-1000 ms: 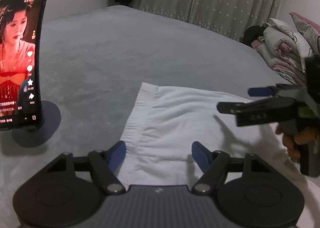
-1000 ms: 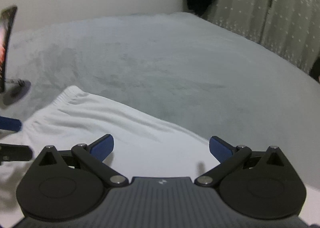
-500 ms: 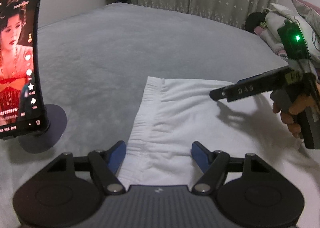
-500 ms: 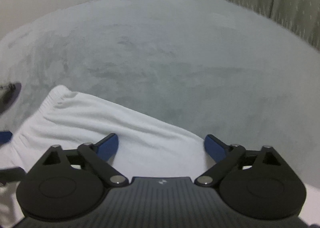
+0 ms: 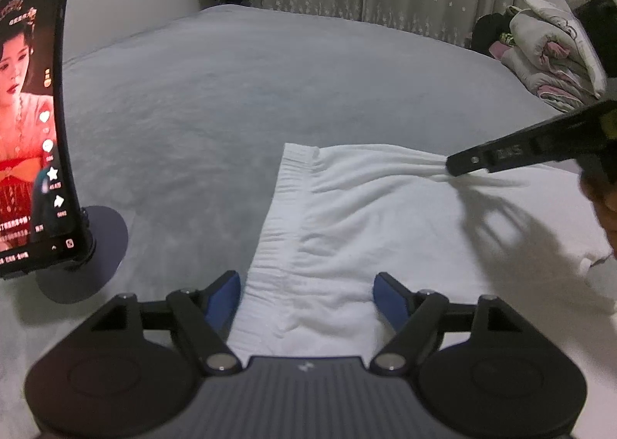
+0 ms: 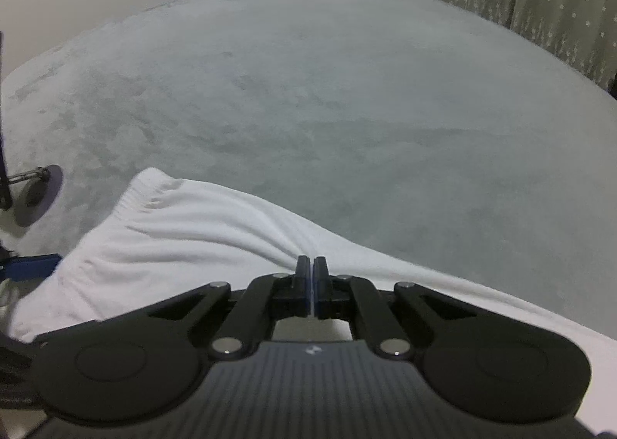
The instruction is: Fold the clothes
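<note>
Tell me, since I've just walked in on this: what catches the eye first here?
A white garment lies spread on the grey bed, its far edge bunched into folds where the right gripper has just shut on it. The left gripper stands open over the garment's near end. At the left a lit phone plays a video on a stand.
</note>
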Available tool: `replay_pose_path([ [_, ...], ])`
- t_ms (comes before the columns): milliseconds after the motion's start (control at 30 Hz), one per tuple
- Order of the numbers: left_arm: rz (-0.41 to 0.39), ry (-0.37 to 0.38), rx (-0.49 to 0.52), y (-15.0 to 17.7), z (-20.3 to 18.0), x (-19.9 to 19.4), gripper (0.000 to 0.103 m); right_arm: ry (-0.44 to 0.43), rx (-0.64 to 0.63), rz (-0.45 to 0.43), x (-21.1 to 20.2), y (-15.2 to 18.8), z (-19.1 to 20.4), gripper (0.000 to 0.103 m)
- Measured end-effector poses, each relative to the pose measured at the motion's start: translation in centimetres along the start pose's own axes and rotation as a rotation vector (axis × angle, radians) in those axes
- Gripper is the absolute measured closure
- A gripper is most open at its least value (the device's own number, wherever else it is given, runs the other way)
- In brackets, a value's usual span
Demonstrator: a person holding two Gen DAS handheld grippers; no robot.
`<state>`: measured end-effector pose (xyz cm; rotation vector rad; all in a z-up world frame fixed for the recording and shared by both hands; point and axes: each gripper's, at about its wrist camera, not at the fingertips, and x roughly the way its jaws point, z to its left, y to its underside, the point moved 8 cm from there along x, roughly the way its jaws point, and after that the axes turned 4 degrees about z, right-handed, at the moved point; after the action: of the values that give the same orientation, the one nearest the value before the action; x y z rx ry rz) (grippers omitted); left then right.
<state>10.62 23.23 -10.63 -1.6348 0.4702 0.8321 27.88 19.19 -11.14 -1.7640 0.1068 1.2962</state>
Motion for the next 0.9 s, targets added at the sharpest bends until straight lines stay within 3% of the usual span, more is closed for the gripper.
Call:
replay_pose_path([
  [500,-0.006,0.014,-0.05,-0.5,0.4,-0.1,0.024,-0.024,-0.025,-0.066,-8.7,1.4,4.3,0.101],
  [900,-0.001,0.037,-0.088,0.0,0.7,-0.9,0.024,-0.062,0.05,-0.056,-10.3,7.2,7.5,0.101],
])
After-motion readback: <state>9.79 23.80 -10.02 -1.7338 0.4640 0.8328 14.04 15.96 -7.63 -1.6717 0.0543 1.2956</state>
